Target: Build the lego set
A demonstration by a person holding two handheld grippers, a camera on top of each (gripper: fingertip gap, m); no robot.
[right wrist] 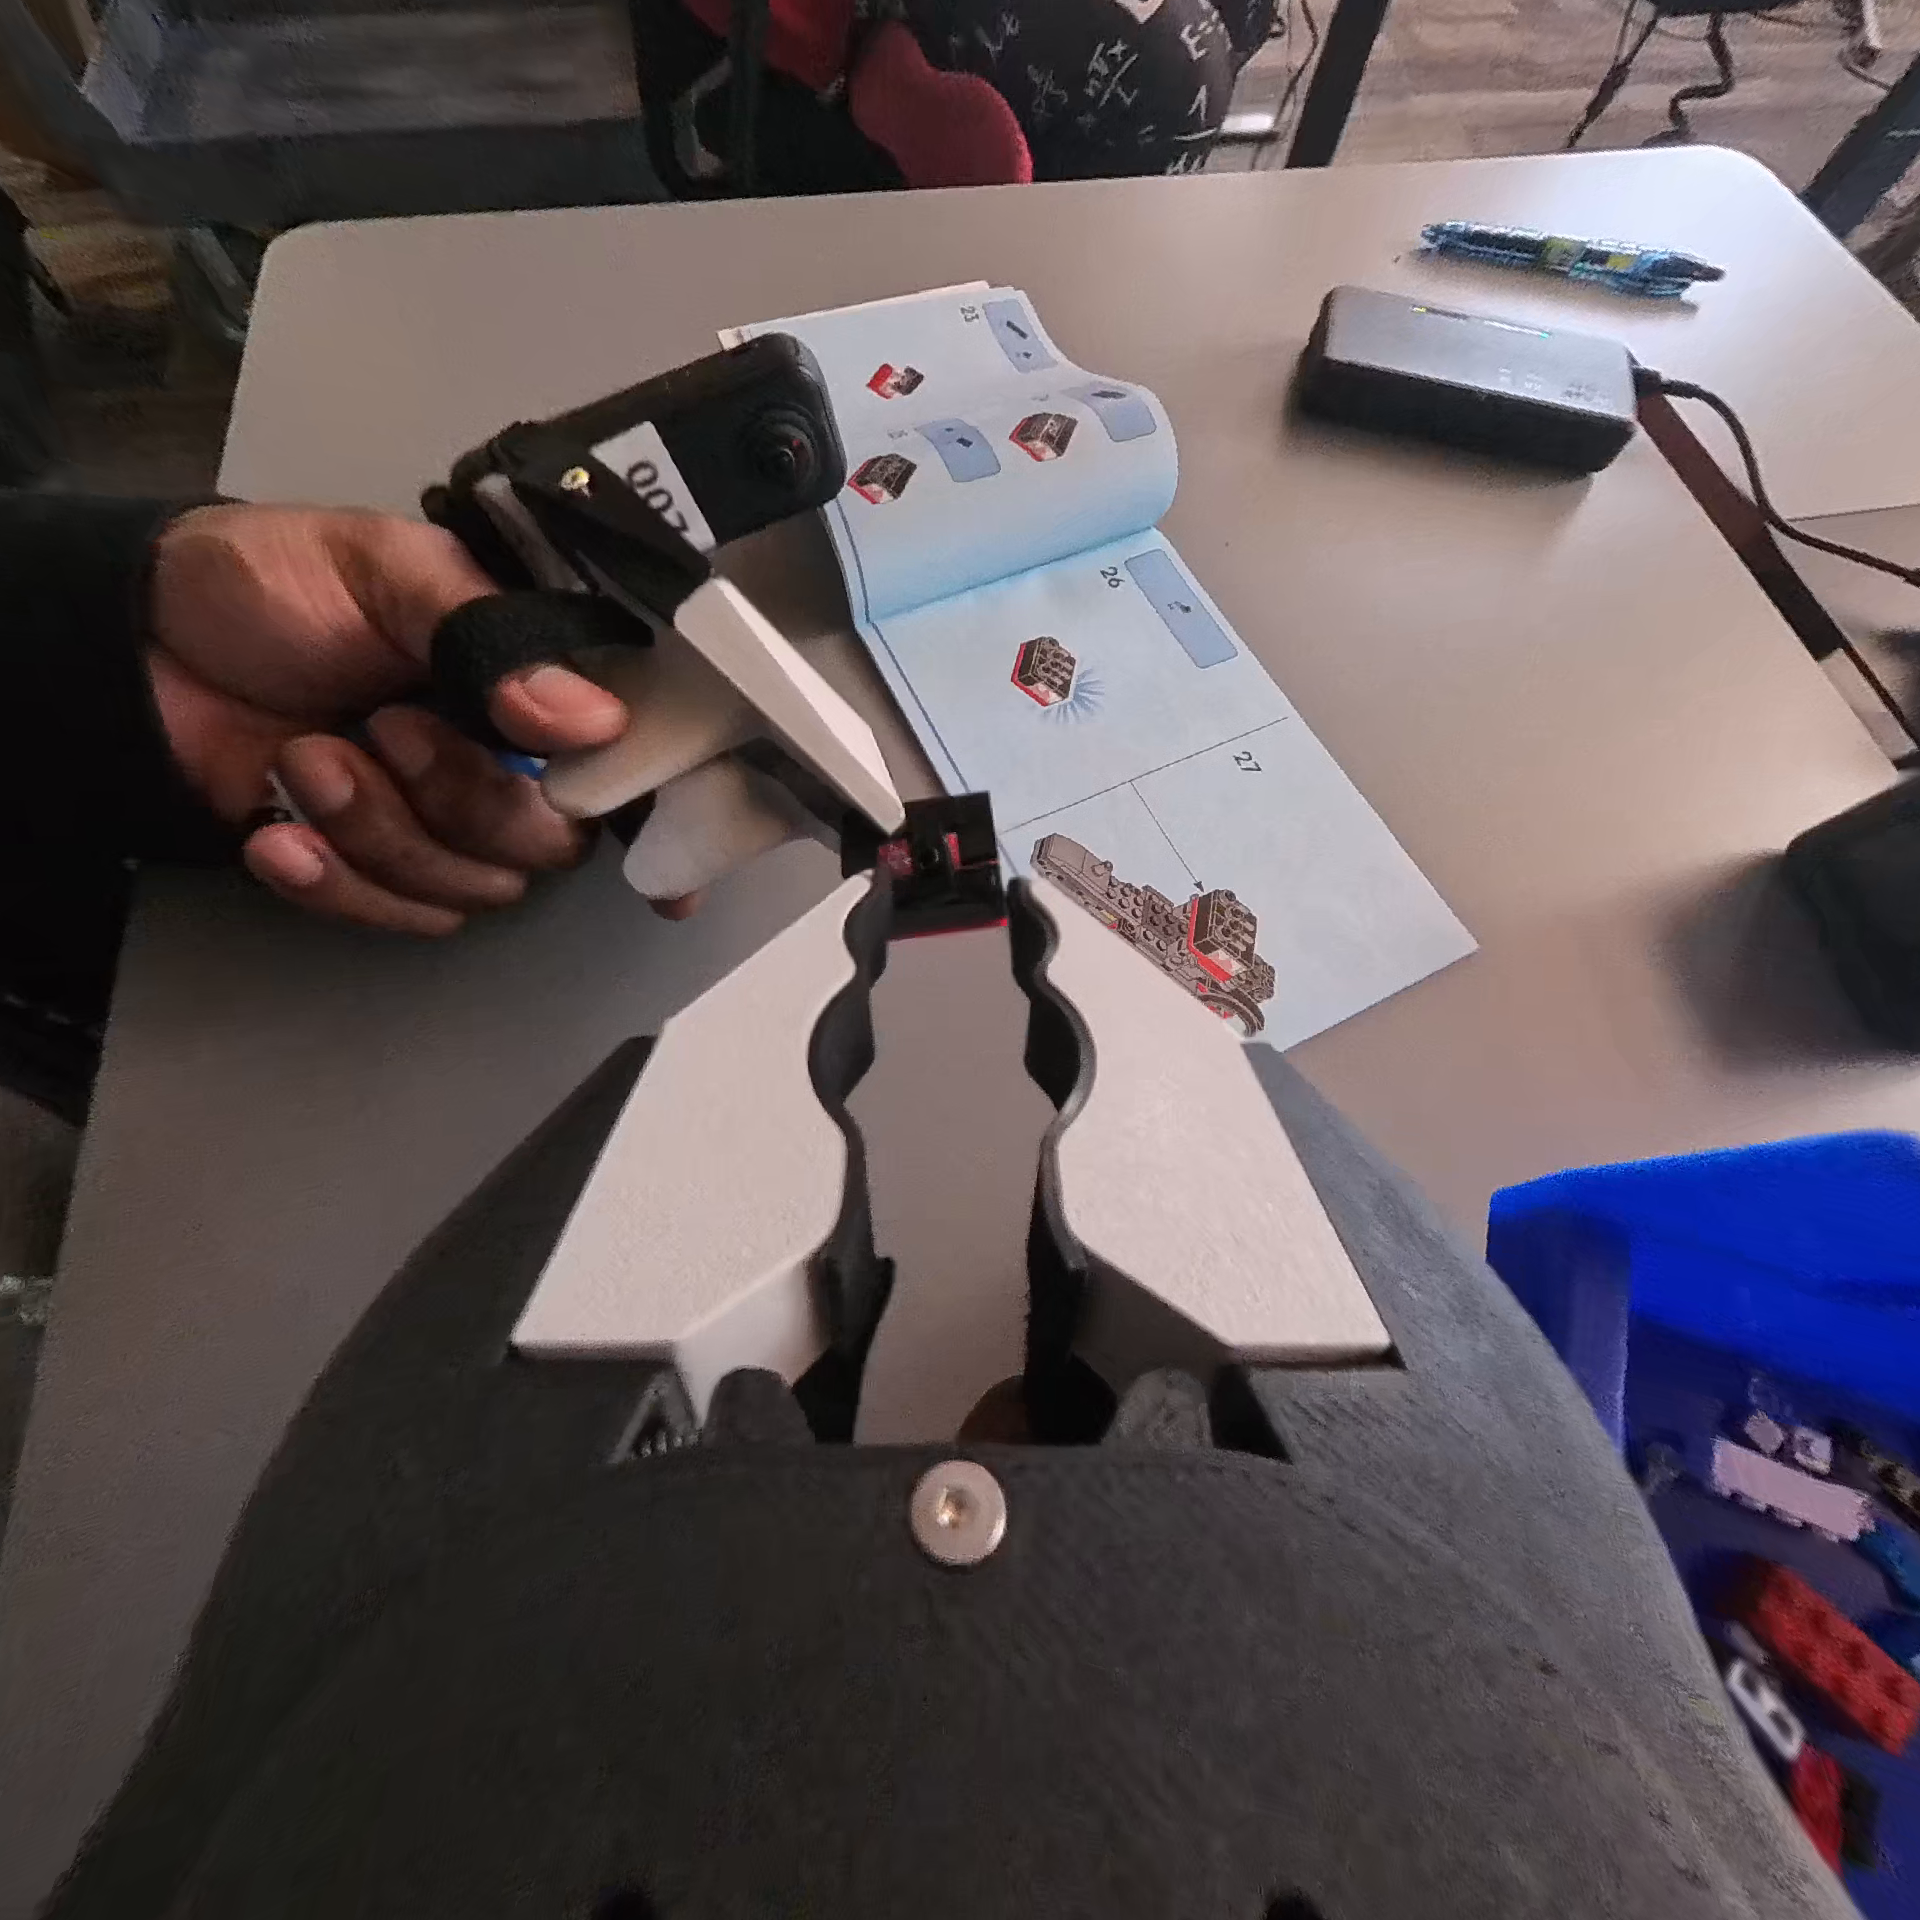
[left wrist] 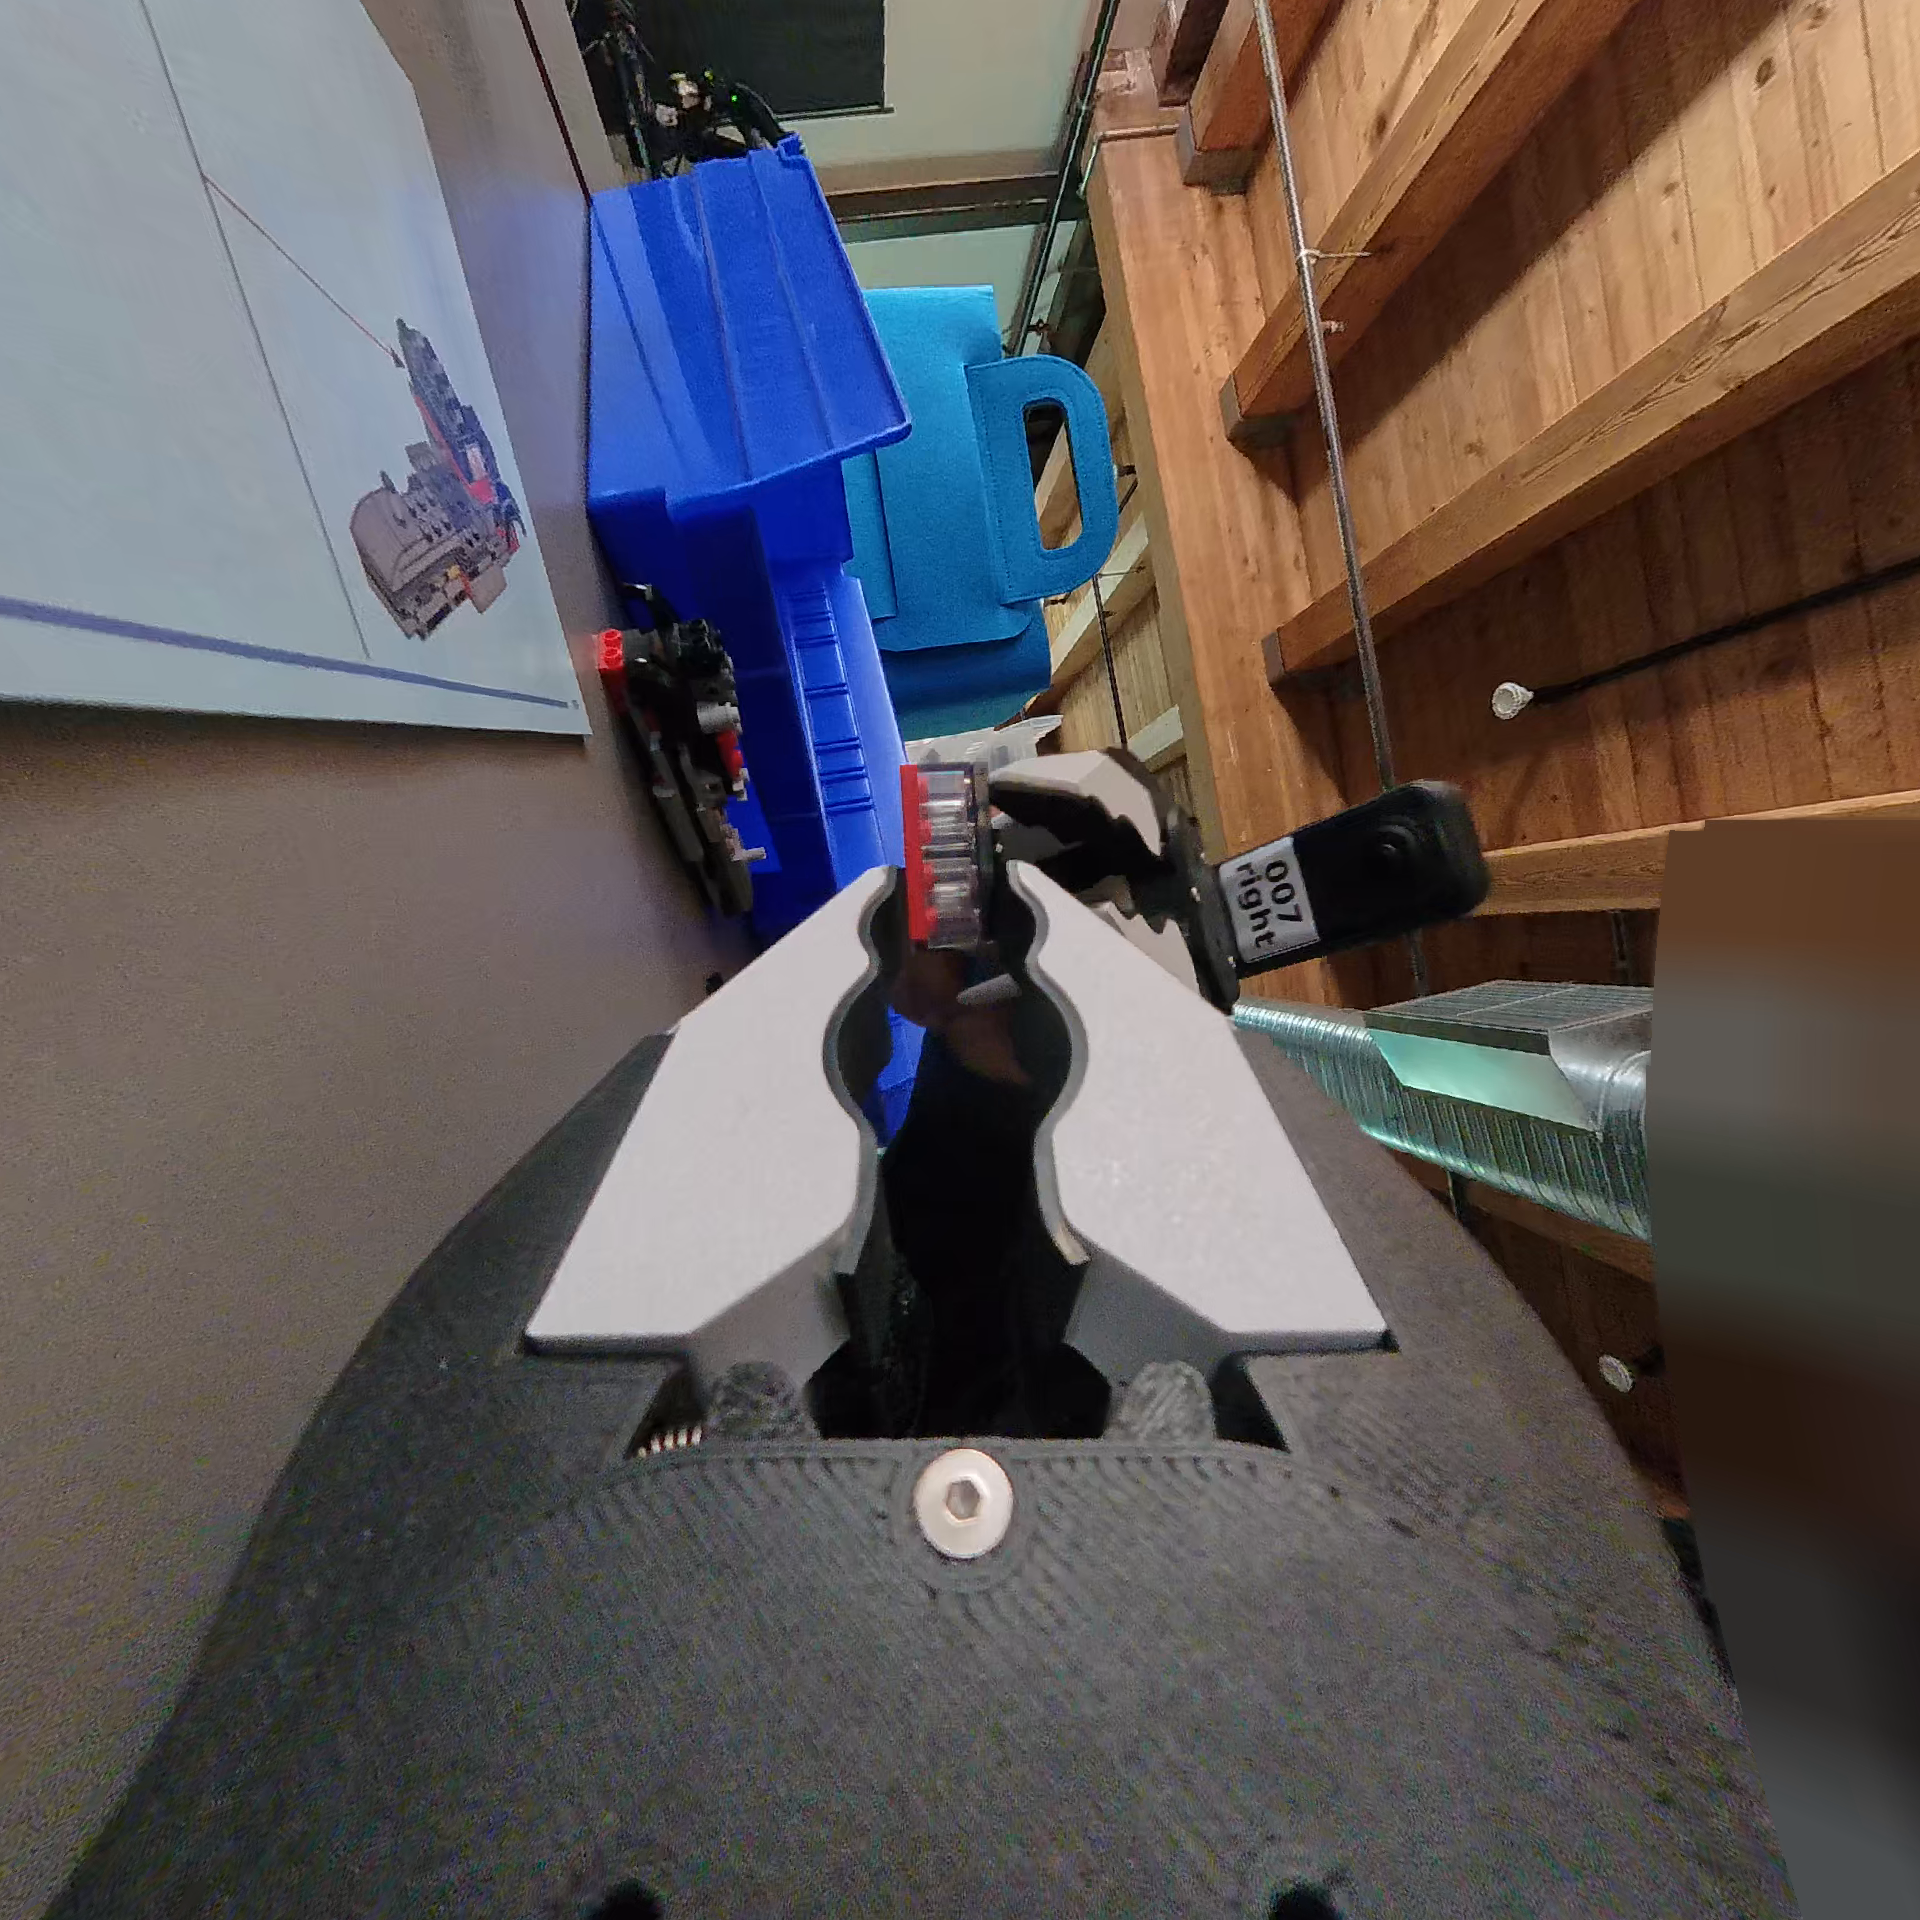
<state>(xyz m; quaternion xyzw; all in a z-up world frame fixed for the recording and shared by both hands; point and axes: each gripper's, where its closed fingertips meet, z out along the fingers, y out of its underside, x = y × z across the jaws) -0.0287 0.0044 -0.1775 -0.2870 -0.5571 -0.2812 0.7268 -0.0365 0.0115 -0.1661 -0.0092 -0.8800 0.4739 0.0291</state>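
The left claw (left wrist: 945, 883) is closed on a small lego block (left wrist: 943, 868), pinched at its fingertips. From the left wrist view the block shows a red plate on one side and a clear, ribbed layer against it, with dark parts behind. Its long axis runs across the gap between the fingers' tips, and the red face turns toward the table (left wrist: 260, 987).

The right claw (right wrist: 940, 899) grips the same block (right wrist: 940, 878) from the other side. Here the block looks mostly black with red edges and a dark stud or hole at its middle, facing the camera. In this view the left claw (right wrist: 894, 821) comes in from the block's left, held in a person's hand (right wrist: 343, 707), a white finger (right wrist: 790, 686) slanting down to the block's upper left corner.

The block is held in the air above the table (right wrist: 416, 1039), just left of the open booklet (right wrist: 1039, 623) lying there. Beyond the booklet sits a black box (right wrist: 1465, 379) with a cable, and farther back a thin blue strip (right wrist: 1558, 255). To the block's lower right a blue bin (right wrist: 1704, 1268) holds loose red, white and blue bricks (right wrist: 1829, 1652).

In the left wrist view a dark, partly built model (left wrist: 691, 748) lies on the table beside the bin (left wrist: 727, 416).
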